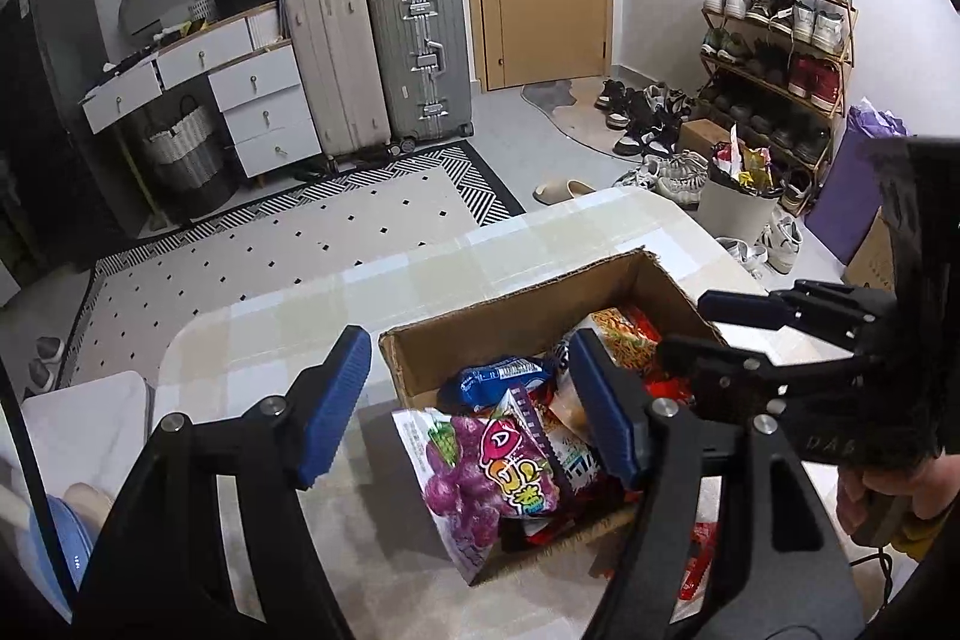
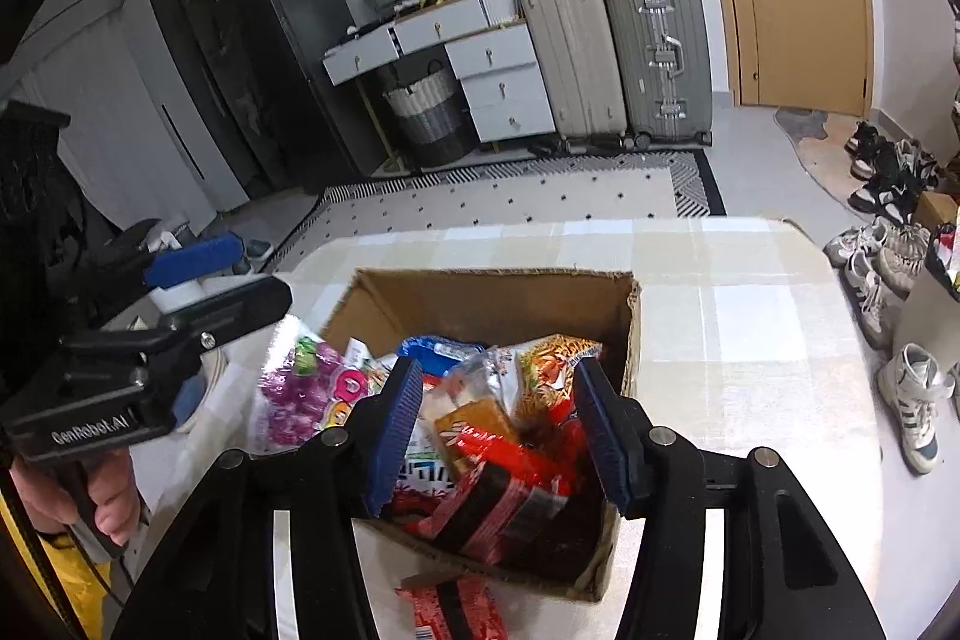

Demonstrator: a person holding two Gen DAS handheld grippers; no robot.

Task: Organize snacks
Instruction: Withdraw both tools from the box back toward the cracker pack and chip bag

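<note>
We're seeing the box (image 2: 492, 292) sitting mid-counter (image 2: 720, 292), w/ bare room to its right. Left gripper (image 1: 468, 412) and right gripper (image 2: 498, 436) are both hovering above, fingers spread apart, holding nothing.

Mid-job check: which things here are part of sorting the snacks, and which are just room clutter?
Job:
cardboard box on the table
purple grape snack bag draped over the box edge
blue packet inside
red packet lying outside the box

Clutter:
suitcases
shoe rack
white bin
</note>
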